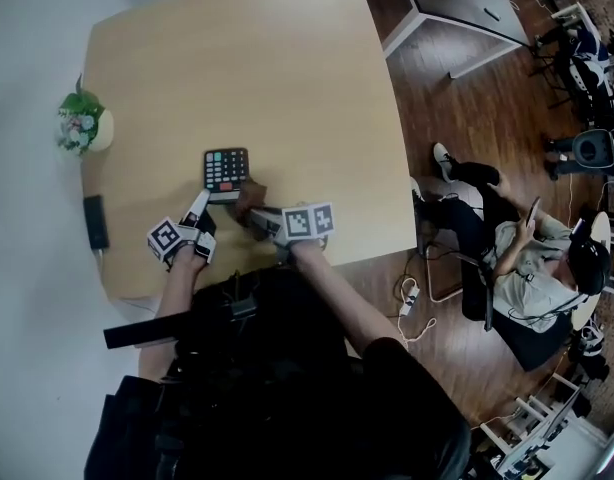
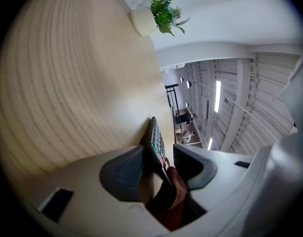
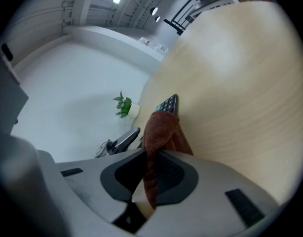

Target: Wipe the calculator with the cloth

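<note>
**Calculator gripped; cloth at its near right corner**

The calculator lies keys-up on the table. The left gripper reaches in at the calculator's near left corner. Its own view shows the jaws partly apart and closed on that edge, one pad under the body and one over the keys. The right gripper sits just to the near right of the calculator, its jaws pinched together on a fold of the brown cloth. The bunched cloth rests against the calculator's near right corner. A potted plant stands well to the left of the calculator. A black device lies to its near left.
</note>
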Tool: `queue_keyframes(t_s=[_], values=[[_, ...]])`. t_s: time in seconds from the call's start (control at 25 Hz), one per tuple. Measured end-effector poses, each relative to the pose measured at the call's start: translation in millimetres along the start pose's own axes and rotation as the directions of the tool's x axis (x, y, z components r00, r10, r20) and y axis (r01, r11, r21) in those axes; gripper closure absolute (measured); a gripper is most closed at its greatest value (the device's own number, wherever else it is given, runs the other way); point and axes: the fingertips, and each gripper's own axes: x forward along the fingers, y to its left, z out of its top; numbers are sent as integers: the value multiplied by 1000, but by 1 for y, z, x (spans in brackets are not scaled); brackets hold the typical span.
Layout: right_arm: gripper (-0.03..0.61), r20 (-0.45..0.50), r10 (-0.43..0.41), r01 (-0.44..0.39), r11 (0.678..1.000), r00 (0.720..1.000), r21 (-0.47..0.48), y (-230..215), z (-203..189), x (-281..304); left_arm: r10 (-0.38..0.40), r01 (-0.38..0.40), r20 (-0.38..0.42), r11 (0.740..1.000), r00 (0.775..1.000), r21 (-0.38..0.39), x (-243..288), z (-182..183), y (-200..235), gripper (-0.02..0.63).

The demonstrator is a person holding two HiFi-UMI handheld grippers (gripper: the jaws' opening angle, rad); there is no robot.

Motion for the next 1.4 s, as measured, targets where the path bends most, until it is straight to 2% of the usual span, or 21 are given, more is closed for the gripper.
queue_keyframes(t_s=[0.12,0.24,0.32,0.4,0.44,0.48,0.52,0.56,0.64,0.68,0.72,0.76,0.84,0.96,1.12,1.2,1.24,1.28,1.32,1.36,1.4], values=[[548,-29,42,-41,999,999,8,13,-19,-11,-30,30,22,999,999,-13,1,1,-6,426],[548,21,-17,18,998,1000,-63,-1,4,-24,-79,86,61,990,995,-113,-10,-6,-14,342],[548,72,-61,67,993,996,-96,-14,28,-33,-76,79,40,991,996,-109,-25,-19,-14,342],[548,110,-86,99,989,990,-112,-22,50,-41,-15,17,-19,997,1000,69,-40,-28,-15,342],[548,122,-92,107,987,988,-118,-25,58,-44,43,-28,-56,969,997,244,-46,-31,-19,342],[548,130,-95,111,986,987,-121,-26,64,-46,103,-48,-95,887,990,459,-49,-33,-26,342],[548,136,-94,111,987,986,-120,-27,68,-48,165,-35,-130,738,978,673,-47,-37,-34,342],[548,143,-92,109,987,985,-114,-28,70,-49,233,6,-155,535,960,845,-43,-42,-40,342],[548,156,-89,104,990,984,-96,-28,70,-51,366,131,-160,102,917,986,-32,-53,-45,342],[548,161,-87,102,991,983,-89,-28,68,-51,418,190,-143,-72,897,979,-25,-58,-44,342],[548,166,-87,101,991,982,-83,-28,65,-52,458,240,-119,-214,881,947,-18,-61,-41,341],[548,171,-87,101,992,981,-76,-27,62,-53,489,283,-94,-329,867,901,-10,-64,-37,341],[548,187,-91,104,993,978,-58,-27,54,-56,532,356,-54,-484,845,799,4,-70,-29,339],[548,223,-114,122,992,968,-23,-31,42,-67,569,413,5,-603,822,683,19,-70,-13,352],[548,264,-155,156,988,952,20,-35,25,-92,558,418,52,-677,828,605,28,-67,-9,502],[548,279,-171,167,985,945,36,-34,17,-102,536,398,38,-670,843,627,28,-70,-19,523],[548,294,-177,172,984,939,42,-33,15,-106,513,368,13,-632,858,682,30,-65,-31,539],[548,314,-181,175,983,932,45,-30,15,-108,476,318,-24,-548,879,774,34,-55,-47,545],[548,332,-180,176,983,926,44,-27,15,-110,419,246,-63,-400,906,883,36,-40,-66,551],[548,345,-177,174,984,922,39,-24,15,-111,342,164,-94,-181,935,970,37,-20,-85,558],[548,354,-170,170,985,919,32,-19,15,-112,250,99,-120,93,961,991,35,2,-103,561]])
